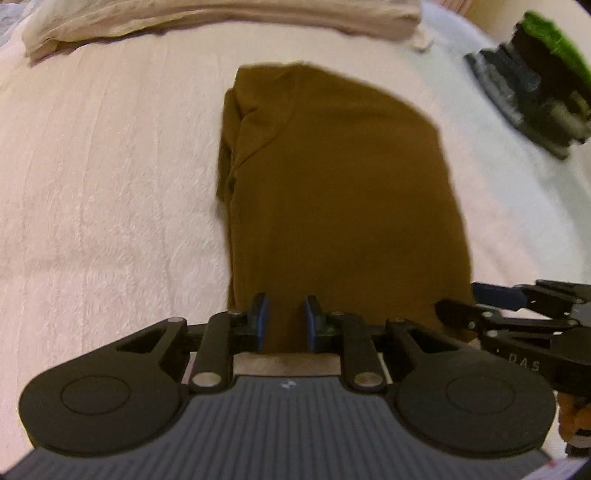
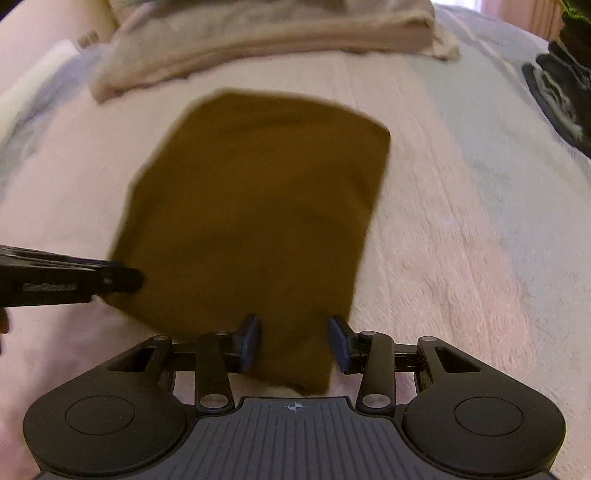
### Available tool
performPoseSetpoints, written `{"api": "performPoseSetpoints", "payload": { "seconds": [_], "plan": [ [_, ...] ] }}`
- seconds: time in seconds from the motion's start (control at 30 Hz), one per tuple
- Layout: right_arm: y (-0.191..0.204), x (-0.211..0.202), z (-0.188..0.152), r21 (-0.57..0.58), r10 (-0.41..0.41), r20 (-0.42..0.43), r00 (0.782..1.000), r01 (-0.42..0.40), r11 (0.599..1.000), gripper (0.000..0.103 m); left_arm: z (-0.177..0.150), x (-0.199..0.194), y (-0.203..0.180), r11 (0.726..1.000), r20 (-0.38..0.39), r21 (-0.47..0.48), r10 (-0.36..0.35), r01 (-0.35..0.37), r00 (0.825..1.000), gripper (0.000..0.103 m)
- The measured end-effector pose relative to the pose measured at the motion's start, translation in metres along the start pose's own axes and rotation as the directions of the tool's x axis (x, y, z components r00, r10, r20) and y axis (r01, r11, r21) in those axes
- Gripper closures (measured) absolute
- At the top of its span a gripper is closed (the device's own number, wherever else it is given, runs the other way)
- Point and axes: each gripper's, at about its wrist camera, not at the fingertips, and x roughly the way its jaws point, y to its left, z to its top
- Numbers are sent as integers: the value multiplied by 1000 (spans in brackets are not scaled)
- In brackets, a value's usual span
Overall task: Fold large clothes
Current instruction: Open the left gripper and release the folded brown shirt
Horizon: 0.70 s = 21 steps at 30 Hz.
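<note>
Two grippers at the near hem of a brown garment (image 1: 332, 192) on a bed (image 1: 103, 221).
Its length runs straight away from both; left gripper (image 1: 286, 317) and right gripper (image 2: 293, 341) straddle the hem, grip unclear.

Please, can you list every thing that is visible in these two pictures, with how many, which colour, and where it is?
folded garment: one, brown, flat in the middle of the bed, near edge between both grippers' fingers
bed cover: one, pale pink-white, under everything
folded cloth: one, cream, at the far edge of the bed
pile of clothes: one, dark with a green piece on top, far right; blurred, items cannot be counted
left gripper: one, black with blue pads, at the garment's near edge, narrow gap
right gripper: one, black with blue pads, over the garment's near right corner, wider gap
</note>
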Motion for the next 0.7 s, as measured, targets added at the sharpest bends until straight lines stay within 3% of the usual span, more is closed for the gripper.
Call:
{"api": "performPoseSetpoints", "payload": {
  "seconds": [0.33, 0.57, 0.63, 0.7],
  "plan": [
    [-10, -44, 10, 145, 68, 48, 997, -74, 987, 54, 17, -52, -22, 999, 29, 26, 43, -43, 999, 71],
    [-18, -56, 6, 162, 62, 71, 996, -73, 984, 53, 11, -58, -25, 998, 38, 12, 55, -55, 998, 65],
    [-22, -57, 4, 164, 60, 71, 996, -71, 984, 53, 3, -61, -19, 998, 46, -54, 35, -33, 998, 56],
    [-29, -60, -2, 173, 57, 73, 996, -69, 983, 53, -14, -65, -6, 978, 70, -204, -34, 47, 997, 48]
  ]
}}
